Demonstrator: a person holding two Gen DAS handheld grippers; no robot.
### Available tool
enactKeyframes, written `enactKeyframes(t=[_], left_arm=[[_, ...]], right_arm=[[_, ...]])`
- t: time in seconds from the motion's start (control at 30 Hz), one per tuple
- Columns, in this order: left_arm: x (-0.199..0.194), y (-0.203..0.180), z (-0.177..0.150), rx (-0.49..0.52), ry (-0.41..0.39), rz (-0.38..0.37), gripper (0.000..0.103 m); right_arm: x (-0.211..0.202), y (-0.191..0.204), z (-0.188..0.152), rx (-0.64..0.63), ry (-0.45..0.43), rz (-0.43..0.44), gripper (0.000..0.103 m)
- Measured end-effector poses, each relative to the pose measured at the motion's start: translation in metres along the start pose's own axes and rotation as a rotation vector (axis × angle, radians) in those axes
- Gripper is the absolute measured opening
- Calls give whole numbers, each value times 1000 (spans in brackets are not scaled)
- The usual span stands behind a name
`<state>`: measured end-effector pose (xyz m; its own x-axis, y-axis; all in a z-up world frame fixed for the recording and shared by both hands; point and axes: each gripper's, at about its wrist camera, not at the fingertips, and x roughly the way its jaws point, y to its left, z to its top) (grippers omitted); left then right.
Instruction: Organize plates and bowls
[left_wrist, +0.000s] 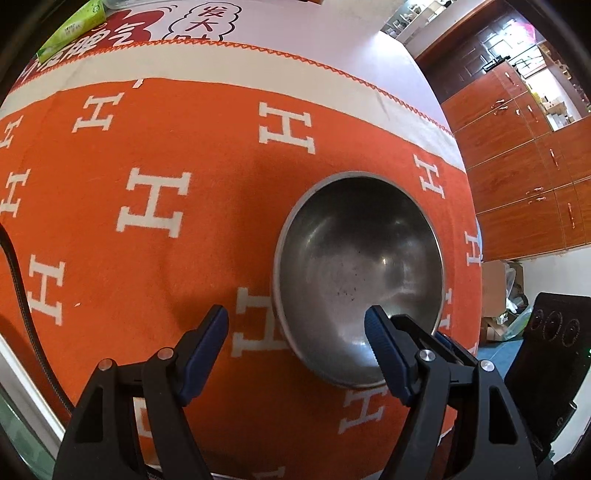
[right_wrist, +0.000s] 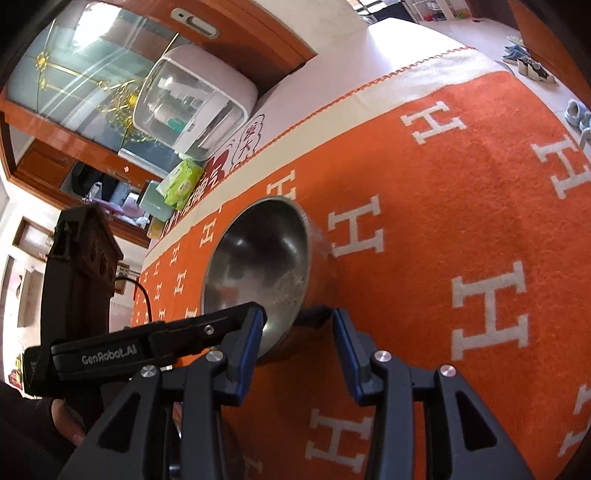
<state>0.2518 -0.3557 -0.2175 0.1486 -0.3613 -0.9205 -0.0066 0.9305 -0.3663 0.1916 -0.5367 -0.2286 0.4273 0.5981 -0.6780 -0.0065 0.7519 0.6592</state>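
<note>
A single steel bowl (left_wrist: 354, 266) stands upright on the orange cloth with white H marks (left_wrist: 147, 147). My left gripper (left_wrist: 295, 314) is open and straddles the bowl's near-left rim, one pad above the inside and the other over the cloth. In the right wrist view the same bowl (right_wrist: 258, 258) lies just ahead. My right gripper (right_wrist: 298, 315) is open around its near wall, one finger at the inside and the other outside, with no pad pressing on the metal. The left gripper's black body (right_wrist: 147, 350) reaches in from the left, held by a hand (right_wrist: 62, 421).
A green tissue pack (right_wrist: 183, 182) and a white appliance with a clear lid (right_wrist: 195, 99) sit at the table's far side. A black cable (left_wrist: 14, 266) runs along the left edge. Wooden cabinets (left_wrist: 517, 166) and a black device (left_wrist: 546, 332) stand beyond the right edge.
</note>
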Motion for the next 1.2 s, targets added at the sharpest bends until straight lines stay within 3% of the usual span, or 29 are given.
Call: enactKeyframes(t=[0.2, 0.37, 0.43, 0.57, 0.8, 1.2], left_arm=[[7, 4, 2, -22, -2, -24, 67], [12, 6, 1, -31, 8, -35, 54], [13, 4, 1, -25, 12, -48, 42], [17, 2, 2, -20, 22, -49, 29], [13, 6, 0, -47, 6, -69, 22], [-1, -3, -5, -35, 4, -77, 21]], right_arm=[[8, -2, 3, -1, 8, 18, 41], [11, -7, 2, 21, 18, 33, 41], [11, -10, 2, 29, 17, 44, 41], [12, -11, 2, 33, 14, 53, 41], [10, -12, 1, 42, 21, 48, 37], [-3, -11, -5, 74, 8, 34, 29]])
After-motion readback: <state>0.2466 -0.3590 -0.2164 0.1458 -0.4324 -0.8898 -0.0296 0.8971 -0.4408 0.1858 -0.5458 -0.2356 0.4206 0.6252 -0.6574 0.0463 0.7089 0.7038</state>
